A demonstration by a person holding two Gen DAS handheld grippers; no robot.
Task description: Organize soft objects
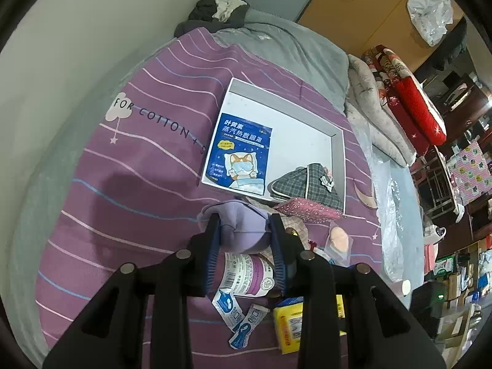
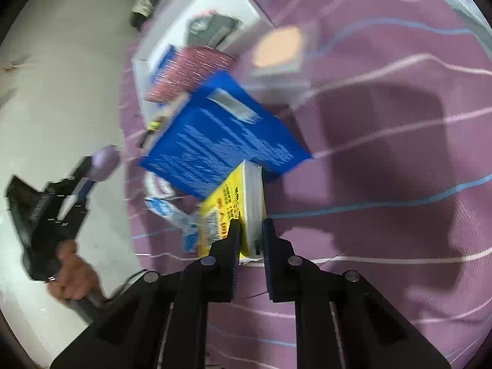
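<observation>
While blurred, right tool (image 2: 250, 233) pinches a seemingly yellow-and-blue pack (image 2: 233, 166).

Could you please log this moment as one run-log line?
left gripper: shut on purple soft item | right gripper: shut on yellow pack | white box: open on bed

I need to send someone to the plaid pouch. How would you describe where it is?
On the purple striped bedspread lies a shallow white tray. A blue eye-mask packet fills its near left part; the plaid pouch sits in the near right corner. It is the only grey checked fabric item, with dark piping and a small bow charm.
</observation>
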